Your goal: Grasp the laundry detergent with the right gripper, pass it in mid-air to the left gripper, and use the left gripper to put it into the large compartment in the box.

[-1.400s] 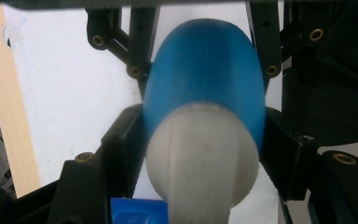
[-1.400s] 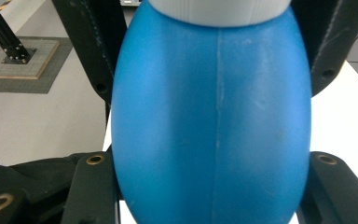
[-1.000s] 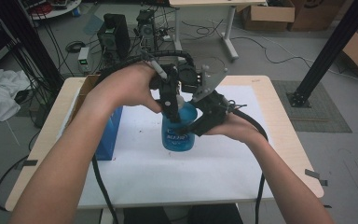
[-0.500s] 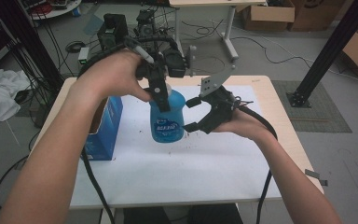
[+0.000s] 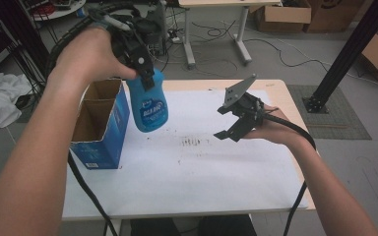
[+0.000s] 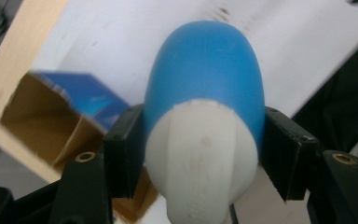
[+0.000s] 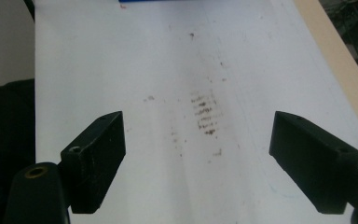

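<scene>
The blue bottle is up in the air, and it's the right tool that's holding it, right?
Not quite. The blue plastic bottle with the white cap is up in the air, but the left tool holds it, as the high view shows. The left gripper view shows its black jaws clamped on the bottle's neck. The right tool is open, holding nothing.

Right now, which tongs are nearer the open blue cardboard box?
Left. The left tongs hold the blue plastic bottle in the air just beside the open blue cardboard box; the right tongs hover open farther across the table.
</scene>
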Motion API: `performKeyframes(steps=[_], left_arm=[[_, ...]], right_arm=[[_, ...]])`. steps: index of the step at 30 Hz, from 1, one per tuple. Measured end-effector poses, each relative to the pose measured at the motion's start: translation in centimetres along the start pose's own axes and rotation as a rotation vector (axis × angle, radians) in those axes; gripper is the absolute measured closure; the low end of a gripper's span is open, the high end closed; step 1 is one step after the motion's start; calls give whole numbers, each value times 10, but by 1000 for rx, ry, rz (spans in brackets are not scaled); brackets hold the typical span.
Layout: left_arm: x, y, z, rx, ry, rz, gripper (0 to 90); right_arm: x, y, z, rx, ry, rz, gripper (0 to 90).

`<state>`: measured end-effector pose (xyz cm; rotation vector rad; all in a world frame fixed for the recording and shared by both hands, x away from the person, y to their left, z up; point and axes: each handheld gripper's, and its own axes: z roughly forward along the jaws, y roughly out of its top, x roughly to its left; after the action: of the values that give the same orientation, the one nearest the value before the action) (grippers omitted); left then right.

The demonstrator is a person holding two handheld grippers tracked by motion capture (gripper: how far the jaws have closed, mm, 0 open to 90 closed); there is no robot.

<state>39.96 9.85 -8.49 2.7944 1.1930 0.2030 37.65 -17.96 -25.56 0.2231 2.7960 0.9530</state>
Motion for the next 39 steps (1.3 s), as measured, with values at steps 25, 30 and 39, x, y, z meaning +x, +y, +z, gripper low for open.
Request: performKeyframes(steps=[25,30,39], left_arm=[[100,-80,1,17,143,-676,388],[106,-85,10,27,135,-701,388],[111,-88,30,41,124,-717,388]], right_arm=[[-18,-43,-31,261,-33,44,201],[-19,-46,-35,256,-30,62,203],[-20,-50,-38,251,-33,70,209]])
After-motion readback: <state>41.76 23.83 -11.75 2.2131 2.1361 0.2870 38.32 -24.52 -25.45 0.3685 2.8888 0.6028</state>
